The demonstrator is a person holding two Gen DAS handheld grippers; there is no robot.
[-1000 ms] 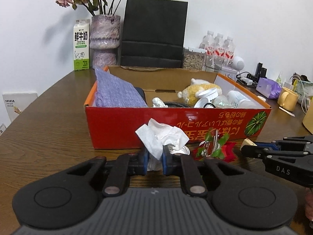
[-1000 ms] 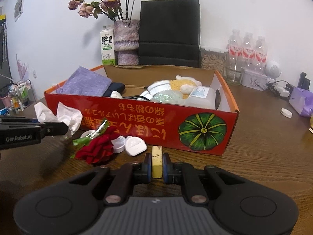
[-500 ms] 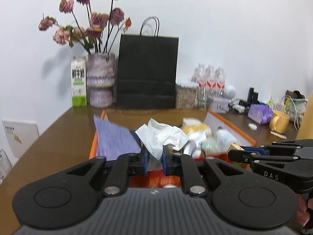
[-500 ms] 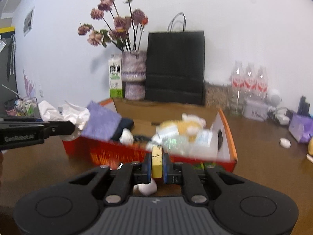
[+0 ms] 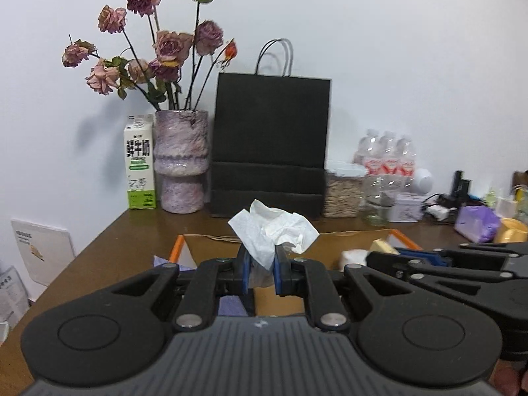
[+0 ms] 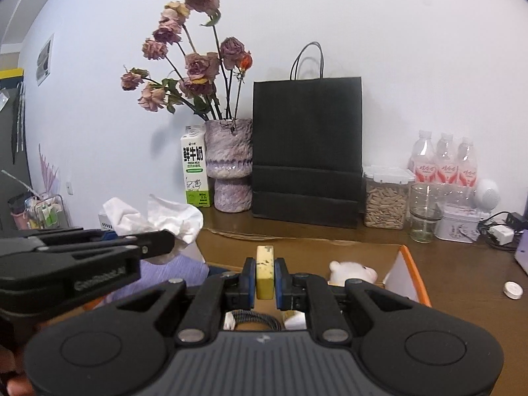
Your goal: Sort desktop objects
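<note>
My left gripper (image 5: 261,269) is shut on a crumpled white tissue (image 5: 274,231) and holds it above the open cardboard box (image 5: 349,236). My right gripper (image 6: 265,279) is shut on a small yellow eraser-like block (image 6: 265,272), also raised over the box (image 6: 409,264). In the left wrist view the right gripper (image 5: 382,255) comes in from the right with the yellow block (image 5: 382,246) at its tip. In the right wrist view the left gripper (image 6: 161,239) reaches in from the left with the tissue (image 6: 155,217). A purple cloth (image 6: 178,270) and a plush toy (image 6: 351,270) lie in the box.
Behind the box stand a milk carton (image 5: 139,161), a purple vase of dried roses (image 5: 181,165), a black paper bag (image 5: 270,145), a jar of seeds (image 6: 384,198), a glass (image 6: 424,214) and water bottles (image 6: 444,161). A white cap (image 6: 512,289) lies on the brown table right of the box.
Both grippers rose from table level in front of the red box to above its rim, each keeping its hold on the tissue and on the yellow block. The box's red front dropped from view.
</note>
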